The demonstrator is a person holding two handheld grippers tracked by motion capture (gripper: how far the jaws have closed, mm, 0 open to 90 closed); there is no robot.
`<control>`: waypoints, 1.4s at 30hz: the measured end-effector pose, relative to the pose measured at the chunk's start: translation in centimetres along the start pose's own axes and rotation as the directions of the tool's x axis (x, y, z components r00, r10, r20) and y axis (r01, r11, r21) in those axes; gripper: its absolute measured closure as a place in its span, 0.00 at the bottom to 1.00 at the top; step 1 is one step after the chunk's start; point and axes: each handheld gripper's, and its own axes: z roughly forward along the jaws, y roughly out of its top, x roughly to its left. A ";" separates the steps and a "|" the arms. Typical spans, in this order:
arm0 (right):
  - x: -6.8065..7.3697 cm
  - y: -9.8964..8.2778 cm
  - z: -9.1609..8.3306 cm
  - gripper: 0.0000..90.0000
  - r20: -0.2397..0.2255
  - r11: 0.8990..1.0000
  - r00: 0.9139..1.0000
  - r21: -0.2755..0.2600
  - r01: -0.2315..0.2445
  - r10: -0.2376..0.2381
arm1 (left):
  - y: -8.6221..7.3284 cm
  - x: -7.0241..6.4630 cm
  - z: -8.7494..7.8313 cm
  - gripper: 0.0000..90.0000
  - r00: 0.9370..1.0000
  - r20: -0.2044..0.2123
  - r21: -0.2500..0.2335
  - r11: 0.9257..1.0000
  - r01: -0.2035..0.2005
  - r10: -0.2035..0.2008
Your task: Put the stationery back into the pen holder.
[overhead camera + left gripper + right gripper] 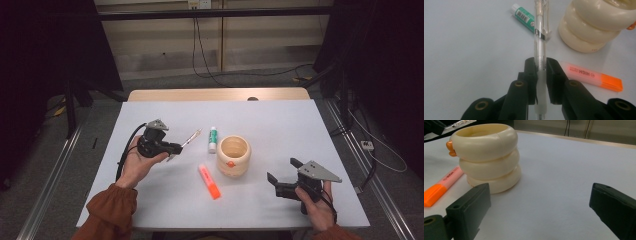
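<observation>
A clear plastic pen (540, 37) with a thin metal band is held between the two black jaws of the left gripper (540, 65). The jaws are closed tight on the pen's frosted grip, and the rest of the pen sticks out past the jaw tips. In the high view the left gripper (172, 148) is seen to the left of a cream pot (233, 155) shaped like three stacked rings, and the pen (191, 138) is pointed up and to the right, toward the pot, with its far end lifted off the white table (280, 125).

A white glue stick (213, 139) with a green label is laid flat just to the left of the pot. An orange and pink highlighter (209, 181) is laid flat in front of the pot, a little to its left, nearer the person. A small orange bump can be seen on the pot's near side.

The right gripper (284, 172) is held to the right of the pot, well apart from it, low over the table. Its jaws are spread wide and nothing is held between them. In the right gripper view the pot (487, 155) and the highlighter (442, 185) are seen ahead on the left side.
</observation>
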 end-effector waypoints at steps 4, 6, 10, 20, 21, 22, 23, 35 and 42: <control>0.0 0.0 0.0 0.04 -0.002 1.000 1.000 0.004 -0.001 0.001 | -0.1 -0.5 -0.5 0.89 1.000 0.013 -0.014 1.000 -0.001 0.001; 0.0 0.0 0.0 0.04 -0.002 1.000 1.000 0.005 0.003 -0.003 | -0.2 -0.7 -0.6 0.89 1.000 0.016 -0.021 1.000 0.000 0.000; 0.0 0.0 0.0 0.04 -0.006 1.000 1.000 0.008 0.008 -0.008 | -0.3 -1.1 -1.1 0.89 1.000 0.031 -0.038 0.999 0.000 0.001; 0.1 0.2 0.1 0.04 -0.016 1.000 1.000 0.008 -0.007 0.007 | -0.6 -2.6 -2.3 0.89 0.998 0.057 -0.065 0.997 -0.031 0.035; 0.1 0.2 0.1 0.04 -0.017 1.000 1.000 0.008 -0.007 0.007 | -0.7 -2.8 -2.3 0.89 0.998 0.056 -0.065 0.997 -0.035 0.039; 0.1 0.2 0.1 0.04 -0.018 1.000 1.000 0.008 -0.005 0.005 | -0.7 -2.8 -2.4 0.89 0.998 0.054 -0.065 0.997 -0.037 0.041; 0.1 0.2 0.0 0.04 -0.019 1.000 1.000 0.008 -0.004 0.004 | -0.8 -2.9 -2.4 0.89 0.997 0.058 -0.068 0.997 -0.038 0.042; 0.8 0.8 0.0 0.03 -0.088 1.000 0.996 0.018 -0.006 0.007 | -1.3 -4.7 -2.8 0.89 0.992 0.098 -0.056 0.996 -0.075 0.081; 1.6 1.4 0.0 0.04 -0.146 0.998 0.989 0.048 0.034 -0.027 | -0.9 -5.9 -2.6 0.89 0.987 0.113 -0.036 0.993 -0.111 0.114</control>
